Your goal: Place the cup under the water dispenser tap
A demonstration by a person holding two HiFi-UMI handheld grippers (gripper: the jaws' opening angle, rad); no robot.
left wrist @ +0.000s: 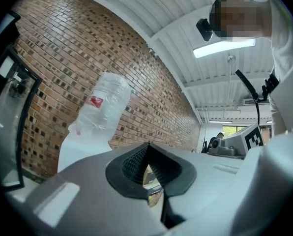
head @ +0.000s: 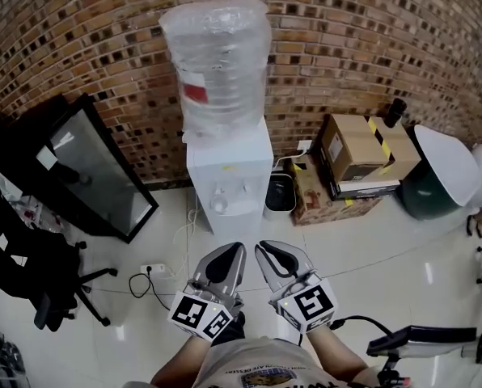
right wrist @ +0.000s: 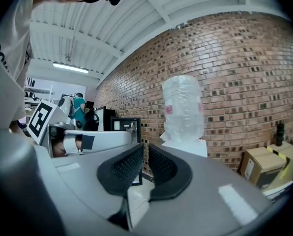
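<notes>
No cup shows in any view. The white water dispenser (head: 229,176) stands against the brick wall with a clear bottle (head: 217,63) on top, and its taps (head: 219,203) face me. Both grippers are side by side, low in the head view, pointing level at the dispenser from some way off. My left gripper (head: 234,249) is shut, its tips touching (left wrist: 147,144), with nothing held. On my right gripper (head: 265,251) the jaws are closing, with only a narrow slit (right wrist: 146,146) left between the pads and nothing in it. The bottle (right wrist: 183,107) shows ahead of it.
A black-framed glass panel (head: 95,168) leans on the wall to the left, with an office chair (head: 39,273) in front of it. A power strip with cable (head: 156,271) lies on the tiled floor. Right of the dispenser are a black bin (head: 280,192) and cardboard boxes (head: 362,148).
</notes>
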